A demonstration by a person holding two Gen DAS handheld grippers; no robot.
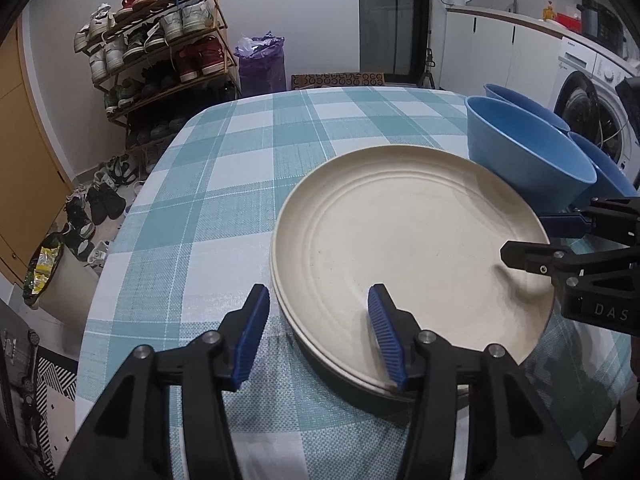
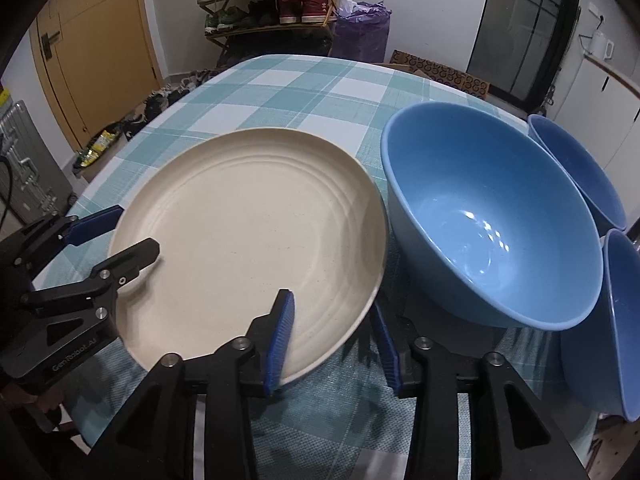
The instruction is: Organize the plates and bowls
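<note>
The cream plate (image 1: 400,248) lies flat on the table (image 1: 240,184), just left of the blue bowl (image 2: 492,224). Both grippers straddle its rim, fingers spread: left gripper (image 1: 320,336) at its left edge, right gripper (image 2: 332,344) opposite, nearer the bowl.

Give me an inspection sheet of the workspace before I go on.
Surface: checked tablecloth over the table.
Job's things: cream plate on another plate; three blue bowls beside it.
Clutter: nothing seen on the table.
Grippers: left claw open, straddling the plate's rim; right claw open, straddling the opposite rim.
Cables: nothing seen on the table.
Surroundings: shoe rack, purple bag, washing machine.
</note>
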